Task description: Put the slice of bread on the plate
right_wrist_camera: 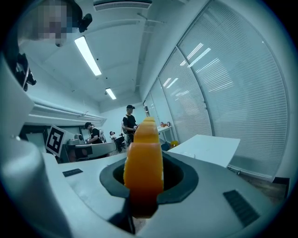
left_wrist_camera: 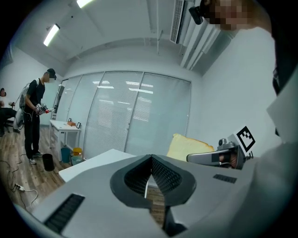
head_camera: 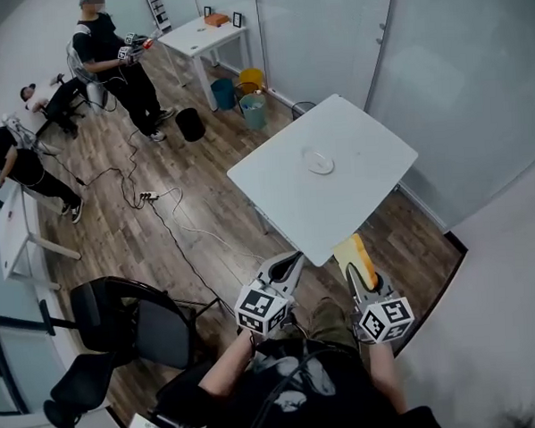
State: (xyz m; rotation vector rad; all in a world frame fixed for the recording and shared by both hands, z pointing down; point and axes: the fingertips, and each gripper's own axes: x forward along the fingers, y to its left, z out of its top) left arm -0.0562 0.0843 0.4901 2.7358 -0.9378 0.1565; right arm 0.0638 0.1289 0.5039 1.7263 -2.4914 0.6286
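Observation:
A small white plate (head_camera: 319, 161) lies near the middle of a white table (head_camera: 361, 123), ahead of both grippers. My right gripper (head_camera: 357, 268) is shut on a yellow slice of bread (head_camera: 355, 252), which stands upright on edge just short of the table's near edge. In the right gripper view the slice (right_wrist_camera: 144, 153) fills the gap between the jaws of that gripper (right_wrist_camera: 145, 175). My left gripper (head_camera: 285, 272) hovers beside it, shut and holding nothing. The left gripper view shows its own jaws (left_wrist_camera: 150, 160) meeting, with the bread (left_wrist_camera: 186, 146) off to the right.
A black office chair (head_camera: 130, 323) stands at the lower left. Cables (head_camera: 160, 205) trail over the wood floor. Buckets (head_camera: 243, 94) and a second white table (head_camera: 200, 33) sit further back, near a standing person (head_camera: 121, 64). Glass walls (head_camera: 439, 83) close off the right side.

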